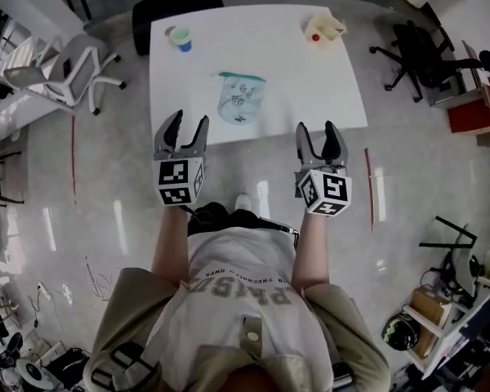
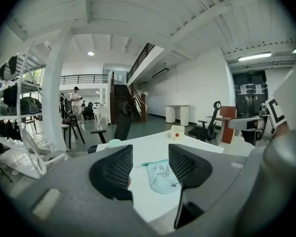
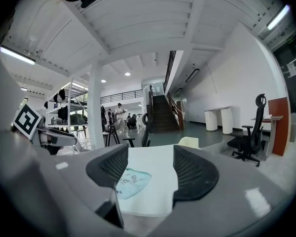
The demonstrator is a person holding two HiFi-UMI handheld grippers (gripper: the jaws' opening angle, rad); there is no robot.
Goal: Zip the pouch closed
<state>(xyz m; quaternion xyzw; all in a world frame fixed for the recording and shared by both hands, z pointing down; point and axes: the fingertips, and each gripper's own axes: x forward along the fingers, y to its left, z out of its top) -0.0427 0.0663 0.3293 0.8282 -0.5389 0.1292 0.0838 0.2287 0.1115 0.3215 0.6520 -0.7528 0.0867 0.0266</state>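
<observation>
White table (image 1: 310,80) fills the upper middle of the head view, with the person standing at its near edge. Both grippers are held up at that edge, short of the work, and neither touches anything.

Left gripper (image 1: 188,126): jaws wide apart and empty. Its own view shows only open air and tabletop between them, with the pouch (image 2: 163,176) further off in the gap. Right gripper (image 1: 317,133): jaws also wide apart and empty. In its own view the pouch (image 3: 131,181) sits low and toward the left jaw.

Pouch (image 1: 241,98) lies flat on the table, about mid-width and nearer the near edge than the far one. It is ahead of both grippers and between their lines, forward-right of the left one and forward-left of the right one. The left gripper looks a bit closer.

The teal zipper (image 1: 243,77) runs left to right along the pouch's far edge, across the reach. The likely move is for one gripper to pin the pouch while the other pulls sideways along the zipper. Can't make out the pull tab or which end it is at.
</observation>
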